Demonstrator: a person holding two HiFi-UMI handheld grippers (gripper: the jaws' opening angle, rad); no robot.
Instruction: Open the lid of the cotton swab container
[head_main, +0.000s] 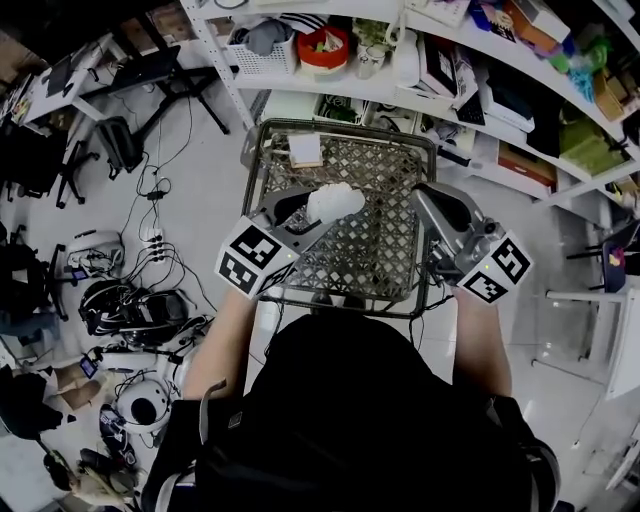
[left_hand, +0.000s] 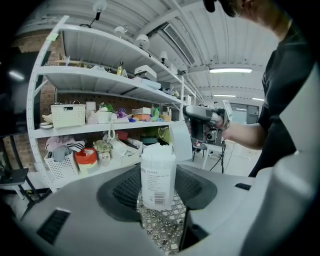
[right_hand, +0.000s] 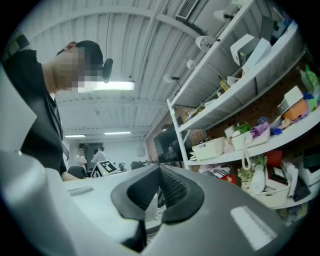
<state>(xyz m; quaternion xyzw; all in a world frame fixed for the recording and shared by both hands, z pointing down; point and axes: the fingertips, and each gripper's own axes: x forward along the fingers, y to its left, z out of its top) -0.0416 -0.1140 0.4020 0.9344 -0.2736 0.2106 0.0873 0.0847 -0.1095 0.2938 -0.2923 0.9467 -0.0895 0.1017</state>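
Note:
My left gripper is shut on the cotton swab container, a clear upright tube with a white label, pressed between the two pads. Its hinged lid stands flipped up at the right of the rim, and the white swab tips show at the top. In the head view the container hangs over the wire cart. My right gripper is apart from it on the right, also over the cart. The right gripper view shows that gripper with its jaws shut together and nothing between them.
White shelves with baskets, a red bowl and boxes stand just beyond the cart. A white card lies in the cart's far left corner. Cables, helmets and bags litter the floor on the left. People stand far off in the right gripper view.

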